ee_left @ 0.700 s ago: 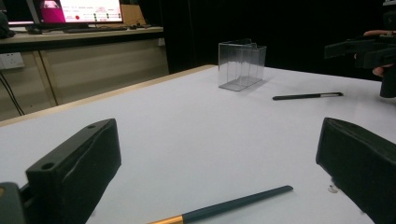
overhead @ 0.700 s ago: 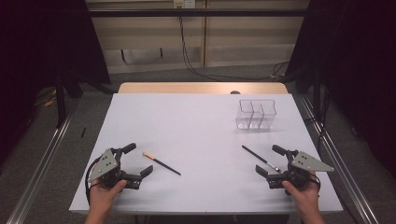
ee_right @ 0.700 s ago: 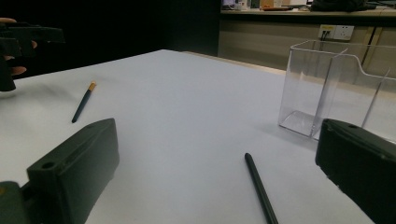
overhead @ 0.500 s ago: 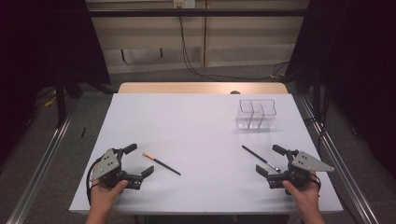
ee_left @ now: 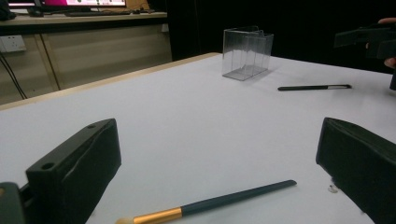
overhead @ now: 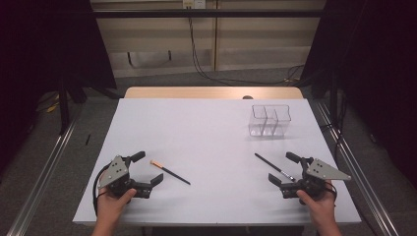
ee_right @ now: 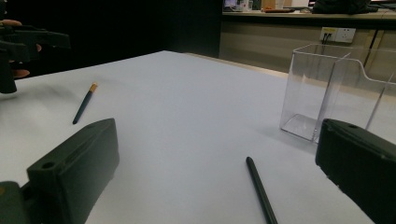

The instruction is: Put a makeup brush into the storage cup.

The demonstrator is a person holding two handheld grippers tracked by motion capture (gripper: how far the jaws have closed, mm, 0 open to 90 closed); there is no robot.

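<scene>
A makeup brush with a gold ferrule and dark handle (overhead: pixel 169 172) lies on the white table (overhead: pixel 206 142) just ahead of my left gripper (overhead: pixel 147 168), which is open with nothing between its jaws. The same brush (ee_left: pixel 210 203) lies low between the jaws in the left gripper view. A thin black brush (overhead: pixel 274 167) lies in front of my right gripper (overhead: pixel 285 168), also open and holding nothing. Its handle (ee_right: pixel 261 191) points toward me in the right gripper view. A clear plastic organiser with compartments (overhead: pixel 269 120) stands at the far right of the table.
A wooden strip (overhead: pixel 211 92) borders the table's far edge. Metal rails (overhead: pixel 44 172) run along the floor on both sides. Cables hang down the back wall (overhead: pixel 196 49).
</scene>
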